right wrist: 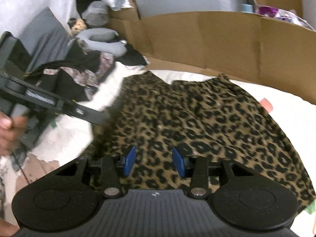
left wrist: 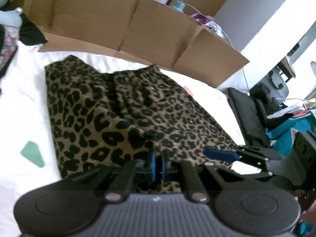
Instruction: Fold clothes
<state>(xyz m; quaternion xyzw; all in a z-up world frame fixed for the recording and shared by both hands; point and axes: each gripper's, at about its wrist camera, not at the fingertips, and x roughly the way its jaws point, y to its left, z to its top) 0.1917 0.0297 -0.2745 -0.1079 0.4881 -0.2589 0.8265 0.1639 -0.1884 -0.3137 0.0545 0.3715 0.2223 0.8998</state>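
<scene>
On a white bed (left wrist: 23, 102), a leopard-print garment (left wrist: 126, 114) lies spread out, its gathered far edge close to a long cardboard box (left wrist: 122, 27) that runs along the bed's far side. Left tongs (left wrist: 157, 165) have their blue pads drawn almost together over the garment's near hem — a fold of the print shows just below the pads, though the blur leaves it unclear whether cloth is actually pinched between them. Right tongs (right wrist: 154, 163) stand about half open above the near part of the same garment (right wrist: 197, 122), their blue pads well apart with patterned cloth showing in the gap but neither pad pressing on it. From the left wrist view the right tongs (left wrist: 221, 154) reach in from the right edge, one blue pad over the garment's near right corner; from the right wrist view the left tool comes in from the left, gripped by a hand (right wrist: 8, 130). A green patch (left wrist: 32, 154) marks the sheet left of the garment, and a small pink one (right wrist: 265, 103) peeks out at its far right edge. Dark clothes (right wrist: 79, 73) sit heaped at the bed's far left corner — beside them a grey soft toy (right wrist: 102, 39). Off the bed's right side stands a black chair (left wrist: 248, 114).
</scene>
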